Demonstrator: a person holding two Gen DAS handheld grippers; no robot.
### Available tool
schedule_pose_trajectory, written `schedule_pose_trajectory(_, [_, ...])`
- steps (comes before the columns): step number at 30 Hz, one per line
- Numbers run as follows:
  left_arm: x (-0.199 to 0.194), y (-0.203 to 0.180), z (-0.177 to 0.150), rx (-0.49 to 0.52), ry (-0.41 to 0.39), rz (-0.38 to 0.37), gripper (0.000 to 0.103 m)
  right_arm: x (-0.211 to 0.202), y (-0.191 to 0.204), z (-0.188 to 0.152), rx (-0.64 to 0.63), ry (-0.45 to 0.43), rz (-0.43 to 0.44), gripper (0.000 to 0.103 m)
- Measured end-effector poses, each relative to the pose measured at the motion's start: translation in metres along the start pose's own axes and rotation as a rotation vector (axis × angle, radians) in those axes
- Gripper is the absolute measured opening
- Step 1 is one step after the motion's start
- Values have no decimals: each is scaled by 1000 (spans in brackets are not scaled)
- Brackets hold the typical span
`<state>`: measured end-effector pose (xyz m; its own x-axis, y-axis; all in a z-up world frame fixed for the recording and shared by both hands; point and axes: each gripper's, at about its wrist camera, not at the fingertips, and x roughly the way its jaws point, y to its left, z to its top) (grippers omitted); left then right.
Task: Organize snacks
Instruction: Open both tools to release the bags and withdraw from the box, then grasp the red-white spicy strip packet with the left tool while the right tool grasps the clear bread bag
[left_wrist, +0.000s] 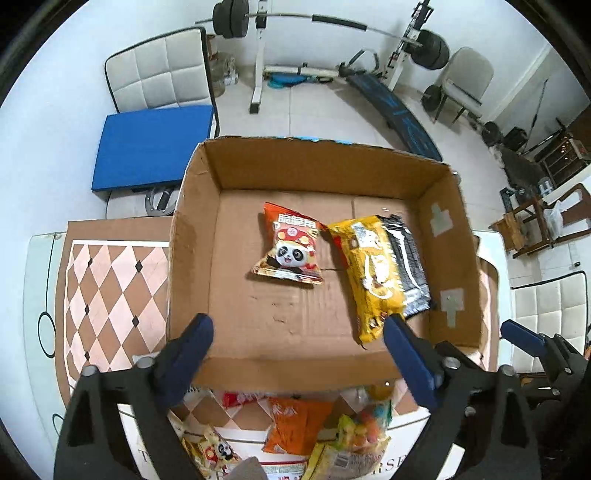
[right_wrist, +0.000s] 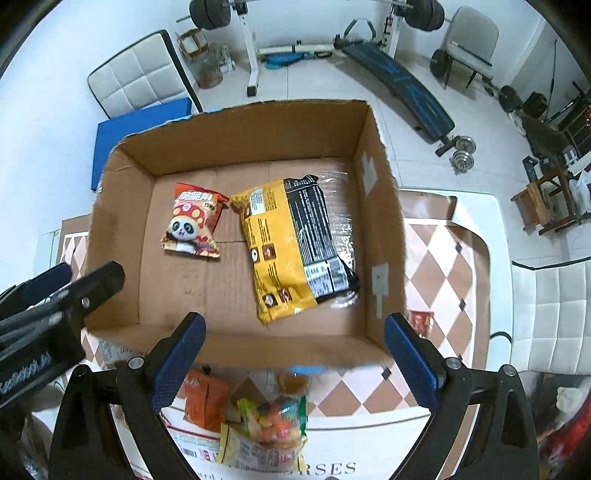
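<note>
Left wrist view: left gripper (left_wrist: 297, 334) spread wide, nothing between blue pads, above near edge of open brown cardboard box (left_wrist: 195, 206) on counter (left_wrist: 110, 280) with diamond-pattern cloth. Inside box: red panda-print snack bag (left_wrist: 290, 247) beside big yellow-and-black snack pack (left_wrist: 380, 269). More snack packets (left_wrist: 299, 424) on counter before box.

Right wrist view: right gripper (right_wrist: 293, 334) likewise wide, empty, over same box (right_wrist: 118, 236). Panda bag (right_wrist: 194, 225) left, yellow-and-black pack (right_wrist: 291, 247) right, nearly touching. Orange packet (right_wrist: 205, 400) and colourful candy bag (right_wrist: 273, 417) outside box.
</note>
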<state>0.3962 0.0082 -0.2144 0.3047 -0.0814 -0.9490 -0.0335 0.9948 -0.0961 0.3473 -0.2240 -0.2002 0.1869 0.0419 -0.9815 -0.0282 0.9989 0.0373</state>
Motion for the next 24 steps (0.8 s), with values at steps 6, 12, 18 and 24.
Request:
schedule_pose_trajectory(6, [-35,-4,-25,-5,-62,0,95,-26,-4,-32,6,-46,24,100])
schedule_pose_trajectory(12, [-58,7,-67,-35,-79,16,95,-30,-10,-71,34,4,86,101])
schedule_pose_trajectory(18, [-30,39,-125,-105,42,77,95,21,-11,-122,66,181,131,101])
schedule_pose_trajectory(24, [22,64,-187,-108,182,64,95,72,0,-162,-7,301,120,101])
